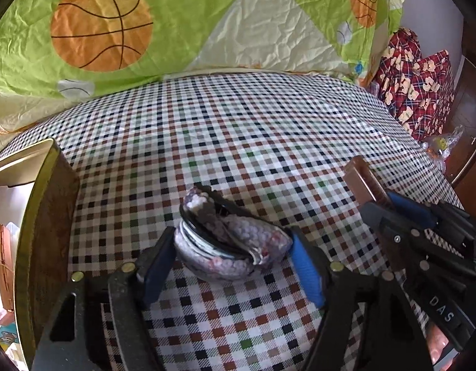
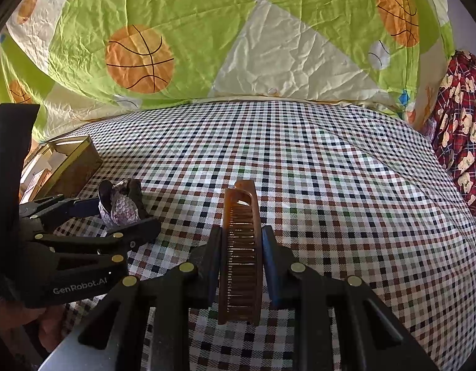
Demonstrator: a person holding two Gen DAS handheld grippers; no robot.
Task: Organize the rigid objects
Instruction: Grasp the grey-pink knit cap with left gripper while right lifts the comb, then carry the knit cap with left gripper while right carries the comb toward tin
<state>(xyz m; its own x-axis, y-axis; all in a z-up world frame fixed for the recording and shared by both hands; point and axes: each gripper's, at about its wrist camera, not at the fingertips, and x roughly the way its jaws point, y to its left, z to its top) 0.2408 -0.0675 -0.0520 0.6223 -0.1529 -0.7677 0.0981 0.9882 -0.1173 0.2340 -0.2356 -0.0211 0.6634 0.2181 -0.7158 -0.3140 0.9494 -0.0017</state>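
Bed covered in a checked sheet (image 2: 330,185), green basketball-print quilt (image 2: 207,31) bunched along its far edge, red plaid bear-print cloth (image 2: 463,130) at the far right corner. Open brown box (image 1: 49,216) with a gold rim sits at the sheet's left edge. Left gripper (image 1: 228,256) jaws apart around a lavender beaded coin purse (image 1: 231,238) lying on the sheet just right of the box; right pad touches it, left-side contact unclear. Right gripper (image 2: 241,266) clamped on a brown comb (image 2: 241,247), teeth up, mid-sheet near the front edge.
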